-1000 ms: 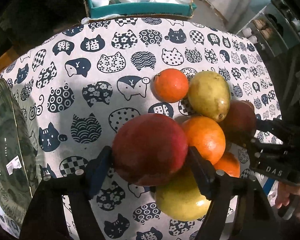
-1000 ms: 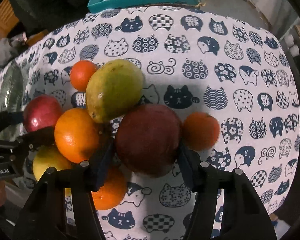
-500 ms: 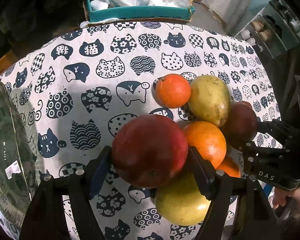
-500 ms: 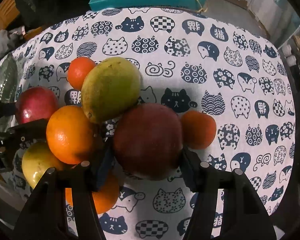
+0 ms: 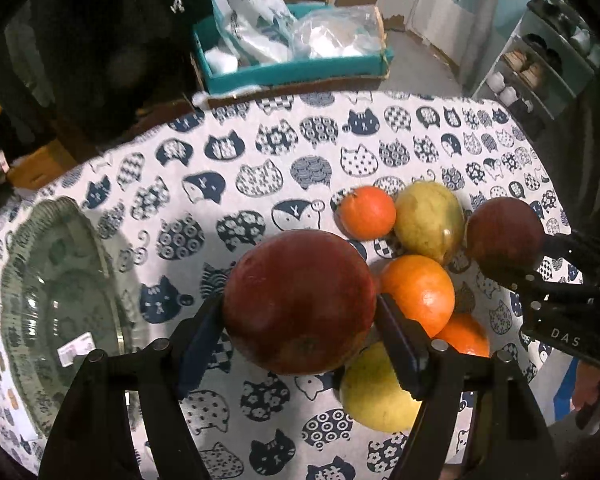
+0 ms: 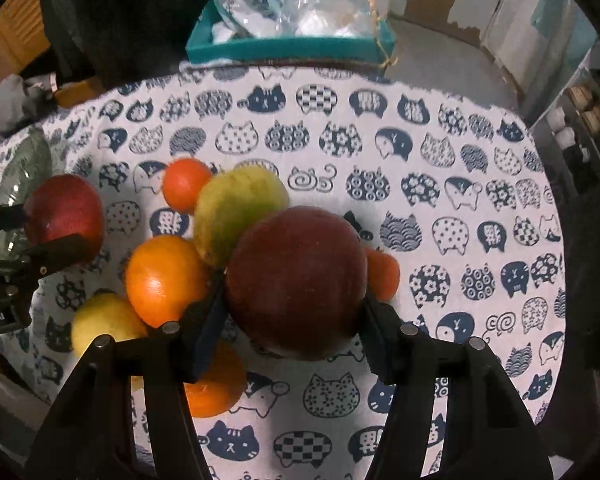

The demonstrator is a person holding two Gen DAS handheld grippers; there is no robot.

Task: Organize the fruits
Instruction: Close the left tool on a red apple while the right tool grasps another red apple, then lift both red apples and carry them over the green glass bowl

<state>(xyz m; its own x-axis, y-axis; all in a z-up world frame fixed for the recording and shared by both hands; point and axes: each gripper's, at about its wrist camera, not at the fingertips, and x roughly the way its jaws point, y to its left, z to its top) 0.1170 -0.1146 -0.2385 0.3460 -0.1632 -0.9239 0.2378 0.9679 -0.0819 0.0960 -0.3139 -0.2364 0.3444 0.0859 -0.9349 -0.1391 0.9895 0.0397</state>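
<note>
A table is covered by a white cloth (image 5: 260,168) printed with navy cat faces. Behind it a teal box (image 6: 292,46) filled with plastic bags is seen. Pale walls with peeling patches and a grey floor (image 5: 416,64) are shown. What may be a shoe rack (image 5: 540,60) is glimpsed at the right edge.

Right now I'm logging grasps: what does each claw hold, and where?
Left claw clamps a red apple across its sides; right claw clamps another red apple likewise.
</note>
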